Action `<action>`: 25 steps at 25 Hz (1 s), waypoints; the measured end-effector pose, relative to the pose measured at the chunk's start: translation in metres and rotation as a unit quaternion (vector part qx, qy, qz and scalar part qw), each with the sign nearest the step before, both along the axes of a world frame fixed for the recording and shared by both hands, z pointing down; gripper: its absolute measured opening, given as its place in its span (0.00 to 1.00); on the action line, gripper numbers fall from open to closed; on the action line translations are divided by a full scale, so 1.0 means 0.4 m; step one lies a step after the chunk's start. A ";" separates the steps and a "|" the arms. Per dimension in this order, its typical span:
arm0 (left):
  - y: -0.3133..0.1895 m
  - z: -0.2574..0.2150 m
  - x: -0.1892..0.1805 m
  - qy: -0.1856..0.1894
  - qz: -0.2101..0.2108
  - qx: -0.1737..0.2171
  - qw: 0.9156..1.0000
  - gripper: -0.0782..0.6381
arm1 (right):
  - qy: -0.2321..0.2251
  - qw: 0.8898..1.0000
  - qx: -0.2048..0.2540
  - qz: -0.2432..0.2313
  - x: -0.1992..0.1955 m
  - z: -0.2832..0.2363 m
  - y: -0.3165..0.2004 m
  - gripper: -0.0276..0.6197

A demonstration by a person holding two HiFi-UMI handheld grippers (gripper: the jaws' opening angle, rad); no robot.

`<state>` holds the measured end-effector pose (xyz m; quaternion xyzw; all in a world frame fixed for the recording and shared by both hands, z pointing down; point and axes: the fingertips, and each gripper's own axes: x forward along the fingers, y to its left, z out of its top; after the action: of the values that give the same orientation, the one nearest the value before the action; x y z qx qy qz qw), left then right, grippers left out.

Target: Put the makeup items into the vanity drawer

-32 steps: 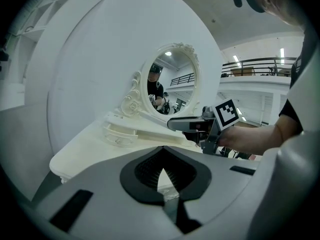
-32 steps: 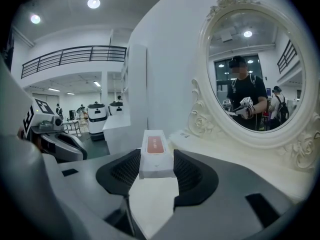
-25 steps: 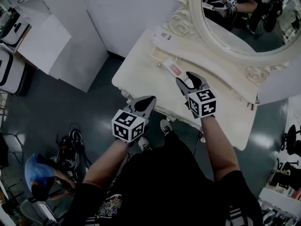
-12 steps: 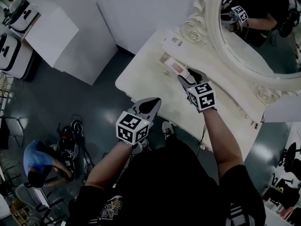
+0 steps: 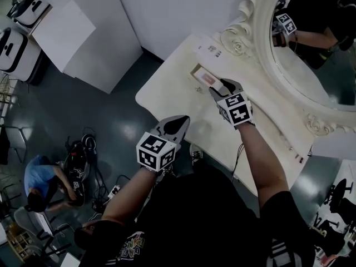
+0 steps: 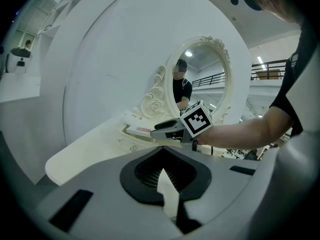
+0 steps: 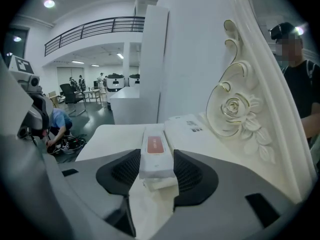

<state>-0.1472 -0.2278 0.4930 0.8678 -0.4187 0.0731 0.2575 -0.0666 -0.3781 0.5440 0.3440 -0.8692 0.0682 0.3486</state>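
A long white box with a red label [image 5: 207,80] [image 7: 156,151] sits between the pads of my right gripper [image 5: 221,85] [image 7: 156,168], which is shut on its sides. The box points toward a small open drawer [image 5: 196,71] [image 6: 131,141] at the back left of the cream vanity table [image 5: 167,88]; in the left gripper view the box [image 6: 139,130] hovers just over it. My left gripper [image 5: 179,121] [image 6: 162,176] hangs shut and empty off the table's front edge, below the right one.
A flat white printed carton [image 5: 211,49] [image 7: 192,126] lies behind the drawer by the carved mirror frame [image 7: 235,109]. The oval mirror [image 5: 311,43] stands at the table's back. White cabinets [image 5: 72,32] stand to the left. A person in blue [image 5: 39,177] crouches among cables on the floor.
My right gripper, with the box in it, has edged farther over the tabletop toward the drawer and the mirror. The left gripper has stayed about where it was.
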 end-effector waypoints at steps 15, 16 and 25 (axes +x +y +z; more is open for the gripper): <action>-0.051 0.019 -0.010 0.002 -0.014 -0.012 1.000 0.11 | 0.057 0.997 0.013 -0.042 -0.043 0.041 -0.045 0.39; -0.054 0.021 -0.010 0.002 -0.013 -0.012 1.000 0.11 | 0.065 0.997 0.017 -0.046 -0.045 0.042 -0.048 0.39; -0.059 0.026 -0.014 0.005 -0.001 -0.018 1.000 0.11 | 0.064 0.998 0.014 -0.019 -0.027 0.042 -0.058 0.31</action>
<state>-0.1529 -0.2515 0.5033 0.8629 -0.4173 0.0760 0.2748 -0.0774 -0.4015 0.5607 0.3365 -0.8521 0.0270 0.4000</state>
